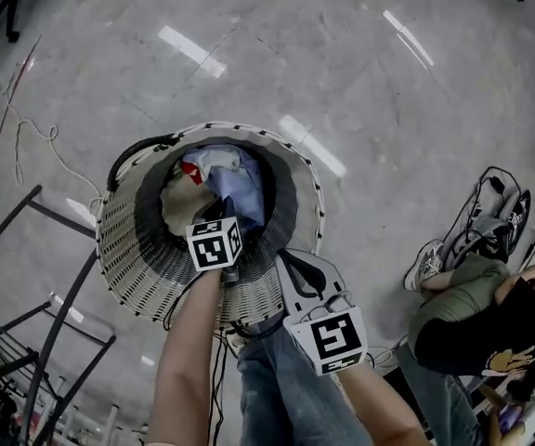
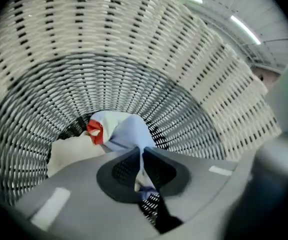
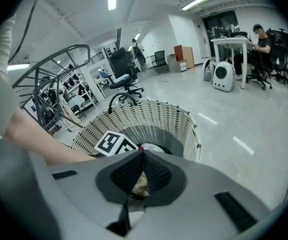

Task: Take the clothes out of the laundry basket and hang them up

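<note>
A white woven laundry basket (image 1: 305, 170) stands on the grey floor just ahead of me. In it lie a light blue garment (image 1: 240, 189), a cream one (image 1: 176, 203) and a red piece (image 1: 191, 171). My left gripper (image 2: 141, 171) reaches down into the basket (image 2: 134, 44) and is shut on a fold of the light blue garment (image 2: 131, 131). The cream cloth (image 2: 74, 151) and the red piece (image 2: 95, 130) lie behind it. My right gripper (image 3: 143, 176) is shut at the basket's near rim (image 3: 184, 124). A small tan patch shows between its pads; I cannot tell what it is.
A black tube drying rack (image 1: 54, 342) stands at my left. A person (image 1: 472, 314) sits on the floor to the right, beside a bag and shoes. Cables (image 1: 26, 137) trail at the far left. Office chairs (image 3: 126, 74) and a desk (image 3: 234, 41) stand beyond the basket.
</note>
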`<state>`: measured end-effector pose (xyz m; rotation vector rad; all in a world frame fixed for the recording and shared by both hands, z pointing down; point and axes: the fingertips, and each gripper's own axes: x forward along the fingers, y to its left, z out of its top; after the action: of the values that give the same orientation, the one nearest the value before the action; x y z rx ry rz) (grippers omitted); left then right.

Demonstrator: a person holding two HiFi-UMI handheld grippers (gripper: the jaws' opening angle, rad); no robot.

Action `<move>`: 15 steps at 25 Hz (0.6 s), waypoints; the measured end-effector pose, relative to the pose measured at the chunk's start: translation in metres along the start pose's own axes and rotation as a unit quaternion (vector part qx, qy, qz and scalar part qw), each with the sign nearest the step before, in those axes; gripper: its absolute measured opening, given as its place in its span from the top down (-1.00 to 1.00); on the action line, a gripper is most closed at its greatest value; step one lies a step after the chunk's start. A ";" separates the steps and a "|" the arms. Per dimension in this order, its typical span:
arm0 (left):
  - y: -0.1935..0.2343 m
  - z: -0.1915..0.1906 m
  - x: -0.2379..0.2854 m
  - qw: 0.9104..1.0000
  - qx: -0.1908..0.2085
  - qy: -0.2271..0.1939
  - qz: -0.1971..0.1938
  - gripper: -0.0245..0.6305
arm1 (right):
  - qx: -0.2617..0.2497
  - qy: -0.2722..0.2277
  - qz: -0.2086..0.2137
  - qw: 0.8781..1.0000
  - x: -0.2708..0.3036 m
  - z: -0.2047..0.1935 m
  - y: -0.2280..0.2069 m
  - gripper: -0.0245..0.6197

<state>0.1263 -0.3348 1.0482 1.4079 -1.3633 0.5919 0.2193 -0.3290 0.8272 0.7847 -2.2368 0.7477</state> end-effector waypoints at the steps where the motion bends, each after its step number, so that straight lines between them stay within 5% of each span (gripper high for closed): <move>1: -0.003 0.004 -0.013 1.000 -0.015 -0.014 -0.007 0.83 | -0.001 -0.001 -0.001 1.000 -0.005 0.002 0.004 0.92; 5: -0.016 0.025 -0.076 0.995 -0.046 -0.073 -0.039 0.84 | -0.007 -0.015 -0.005 1.000 -0.026 0.012 0.027 0.92; 15: -0.077 0.048 -0.295 0.970 0.009 -0.209 -0.126 0.84 | -0.028 -0.039 -0.034 0.998 -0.107 0.019 0.100 0.72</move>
<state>0.1146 -0.2707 0.7464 1.7552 -1.4688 0.1421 0.2082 -0.2409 0.7089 0.8706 -2.2772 0.6288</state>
